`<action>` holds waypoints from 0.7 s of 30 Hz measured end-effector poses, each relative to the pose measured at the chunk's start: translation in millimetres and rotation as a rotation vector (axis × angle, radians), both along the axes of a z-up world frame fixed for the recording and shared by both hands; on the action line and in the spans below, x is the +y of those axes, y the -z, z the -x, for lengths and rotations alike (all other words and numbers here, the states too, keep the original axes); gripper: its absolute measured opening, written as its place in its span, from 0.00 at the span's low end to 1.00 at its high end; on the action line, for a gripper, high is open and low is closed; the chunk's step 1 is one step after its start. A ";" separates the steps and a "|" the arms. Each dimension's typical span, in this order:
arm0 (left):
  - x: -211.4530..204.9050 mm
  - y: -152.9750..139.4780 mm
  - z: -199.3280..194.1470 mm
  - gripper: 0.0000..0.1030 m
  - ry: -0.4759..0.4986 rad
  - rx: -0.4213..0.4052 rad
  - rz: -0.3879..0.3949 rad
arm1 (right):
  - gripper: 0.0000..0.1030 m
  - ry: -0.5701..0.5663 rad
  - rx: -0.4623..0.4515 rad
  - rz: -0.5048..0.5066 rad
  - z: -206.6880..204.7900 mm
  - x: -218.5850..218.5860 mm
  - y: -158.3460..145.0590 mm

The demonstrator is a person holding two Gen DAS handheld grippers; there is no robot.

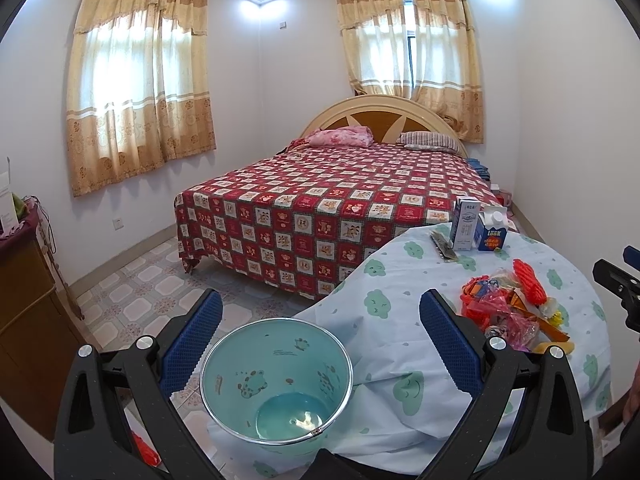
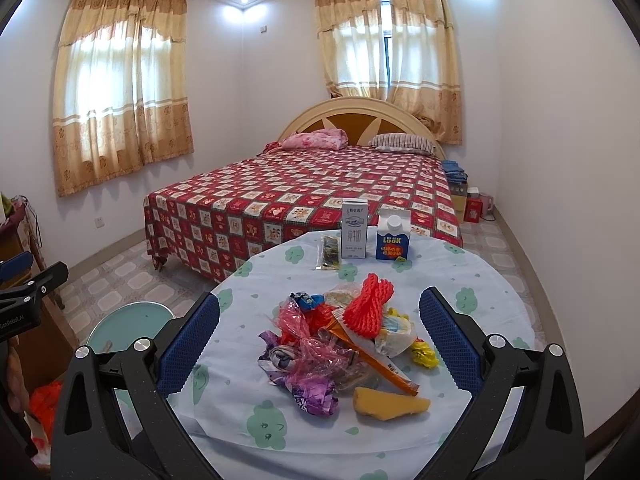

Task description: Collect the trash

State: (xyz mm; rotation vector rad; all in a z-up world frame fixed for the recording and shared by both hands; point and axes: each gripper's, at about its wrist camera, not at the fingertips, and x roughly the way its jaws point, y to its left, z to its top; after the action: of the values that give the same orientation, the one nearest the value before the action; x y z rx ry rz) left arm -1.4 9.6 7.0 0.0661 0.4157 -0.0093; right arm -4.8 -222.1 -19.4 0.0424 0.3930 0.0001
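Observation:
A heap of trash (image 2: 344, 344) lies on the round table with the cloud-print cloth (image 2: 472, 280): crumpled wrappers, an orange foam net (image 2: 368, 304), a yellow sponge piece (image 2: 390, 402). My right gripper (image 2: 320, 336) is open, its jaws spread on either side of the heap, above it. A teal bin (image 1: 276, 380) stands on the floor at the table's left edge. My left gripper (image 1: 320, 336) is open above the bin, holding nothing. The heap also shows in the left wrist view (image 1: 516, 304).
Two milk cartons (image 2: 354, 234) (image 2: 393, 238) and a flat packet (image 2: 330, 253) stand at the table's far side. A bed with a red checked cover (image 2: 312, 200) lies beyond. A wooden cabinet (image 1: 28, 312) is at the left, an orange bag (image 2: 44, 404) on the floor.

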 end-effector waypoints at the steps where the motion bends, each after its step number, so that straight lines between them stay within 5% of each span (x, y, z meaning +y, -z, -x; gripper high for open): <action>1: 0.7 -0.6 0.1 0.94 0.000 0.001 -0.001 | 0.95 0.000 0.000 0.000 0.1 0.0 -0.2; 21: 7.5 -5.7 1.5 0.94 0.000 0.001 -0.001 | 0.95 -0.010 0.007 -0.001 0.8 7.1 0.5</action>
State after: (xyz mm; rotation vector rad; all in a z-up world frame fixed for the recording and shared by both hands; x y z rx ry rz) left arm -2.8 17.1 12.7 0.0673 0.4170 -0.0091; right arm -5.6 -215.0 -19.9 0.0414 0.4002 0.0104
